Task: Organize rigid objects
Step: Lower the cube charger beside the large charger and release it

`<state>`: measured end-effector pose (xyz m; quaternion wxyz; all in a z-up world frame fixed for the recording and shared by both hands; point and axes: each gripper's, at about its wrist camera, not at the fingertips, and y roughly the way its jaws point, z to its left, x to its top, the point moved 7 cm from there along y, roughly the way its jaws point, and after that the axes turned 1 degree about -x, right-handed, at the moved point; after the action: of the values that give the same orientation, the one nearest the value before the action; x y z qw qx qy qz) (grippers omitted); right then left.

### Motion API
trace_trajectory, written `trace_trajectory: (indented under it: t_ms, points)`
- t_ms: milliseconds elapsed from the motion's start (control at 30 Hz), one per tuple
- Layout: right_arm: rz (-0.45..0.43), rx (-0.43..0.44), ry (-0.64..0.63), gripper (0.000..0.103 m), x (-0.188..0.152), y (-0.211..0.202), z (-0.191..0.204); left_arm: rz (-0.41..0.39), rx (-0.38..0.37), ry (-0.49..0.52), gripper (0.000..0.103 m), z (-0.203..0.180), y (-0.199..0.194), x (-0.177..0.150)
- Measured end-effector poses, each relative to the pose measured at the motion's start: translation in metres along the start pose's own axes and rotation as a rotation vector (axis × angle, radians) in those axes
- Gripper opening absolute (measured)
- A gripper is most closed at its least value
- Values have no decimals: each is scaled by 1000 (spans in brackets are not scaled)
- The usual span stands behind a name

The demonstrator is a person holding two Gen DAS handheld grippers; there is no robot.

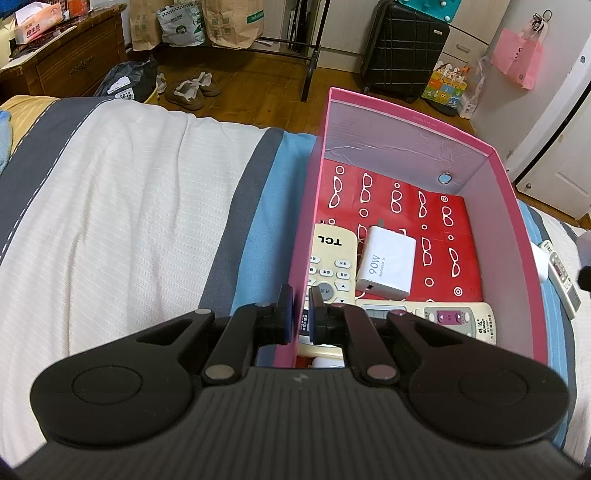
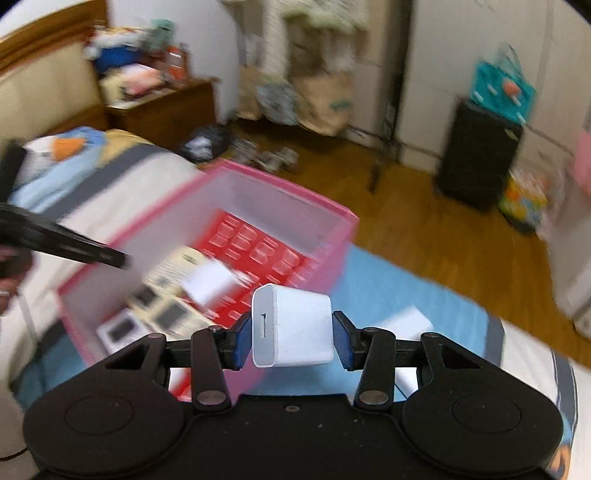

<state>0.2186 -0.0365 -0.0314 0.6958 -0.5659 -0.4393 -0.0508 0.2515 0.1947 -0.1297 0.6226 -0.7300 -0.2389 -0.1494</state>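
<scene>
Pink cardboard makes up the open box [image 1: 369,110] on the bed [image 1: 129,203], and the left tool [image 1: 299,314] is pinched narrow on its near left wall, one pad outside and one inside. Just ahead of that tool, inside the box on a red lining printed with white spectacles, lies a cream remote [image 1: 332,258] lettered "TCL". Touching its right edge is a white charger block [image 1: 388,262] marked "90W", with a smaller line below that reads roughly "Applicable to". To the right of the tool, along the near wall, rests a second cream remote [image 1: 443,317] with a purple button panel and a logo reading "QUNDA"; its smaller print is too fine to read. A metal ring [image 1: 446,178] is set in the far wall. Outside the box, well to the right, another pale remote [image 1: 561,273] lies on the bedding; its labels are illegible.

The right tool [image 2: 293,336] holds a small white USB charger [image 2: 291,328] between its blue pads, the slot end facing left; no writing is visible on it. It hangs above the blue stripe of the bed cover, just right of the box's near corner. This view is motion-blurred, so the box contents show only as smears. The left tool's black fingers [image 2: 74,247] reach in from the left edge.

On the dresser beyond the bed, a tissue box [image 1: 37,22] carries print too small to read.
</scene>
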Motion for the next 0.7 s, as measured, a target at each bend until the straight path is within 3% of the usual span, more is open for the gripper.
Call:
trace_trajectory:
  t_ms: [133, 367, 467, 700]
  points:
    - [8, 62, -143, 50, 18, 3, 34, 0, 0, 1, 7, 0, 0, 0]
    - [167, 67, -460, 50, 37, 72, 71, -2, -15, -5, 7, 0, 1, -1]
    - [272, 60, -523, 50, 37, 110, 70, -2, -19, -6, 7, -1, 1, -1]
    - [429, 56, -635, 50, 18, 151, 65, -6, -51, -18, 7, 4, 2, -2]
